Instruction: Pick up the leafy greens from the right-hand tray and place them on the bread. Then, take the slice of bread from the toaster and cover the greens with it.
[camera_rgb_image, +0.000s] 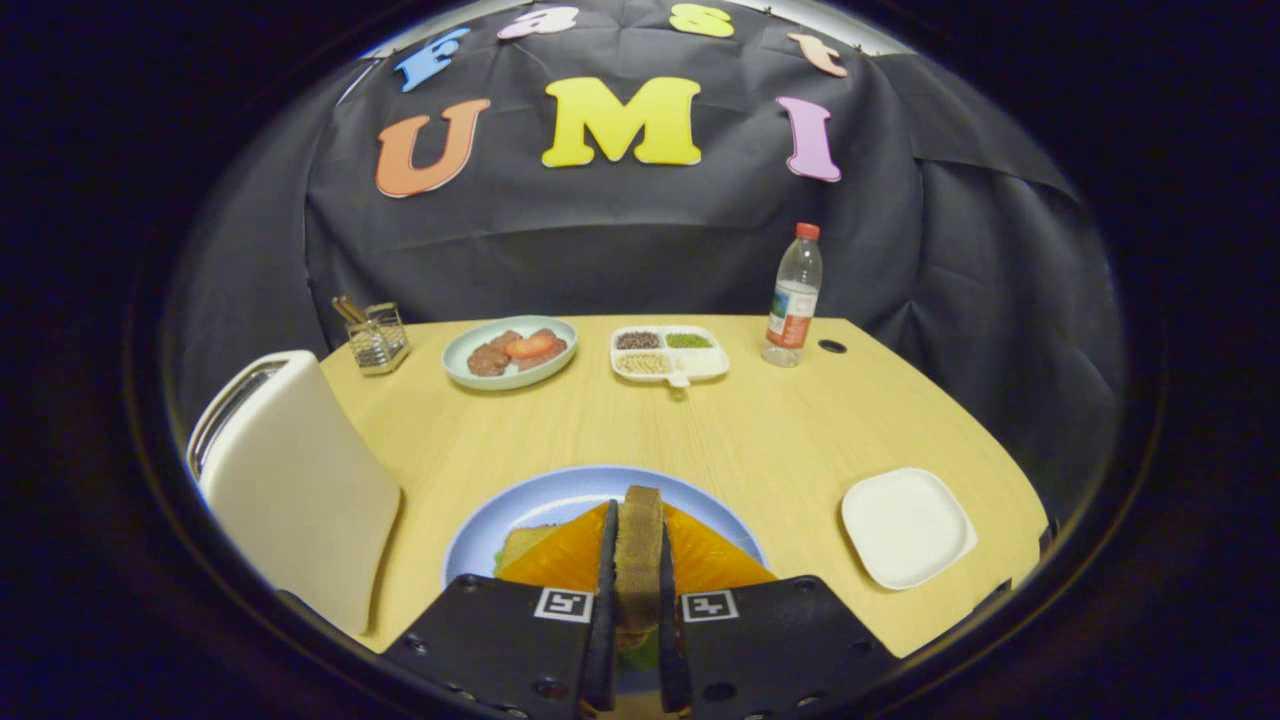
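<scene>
My gripper (637, 545) is shut on a slice of brown bread (640, 550), held edge-on and upright between the two fingers. It hangs just above a blue plate (560, 490) near the table's front. On that plate lies a bread slice (522, 545) with a bit of leafy greens (499, 556) peeking out at its left edge, mostly hidden by the fingers. The white toaster (295, 480) stands left of the plate. The small white square tray (906, 526) sits to the right with nothing on it.
At the back stand a pale green plate of meat and tomato (510, 351), a divided white dish of grains (668, 353), a water bottle (793, 297) and a glass holder with chopsticks (376, 335). A small dark hole (832, 346) marks the tabletop near the bottle.
</scene>
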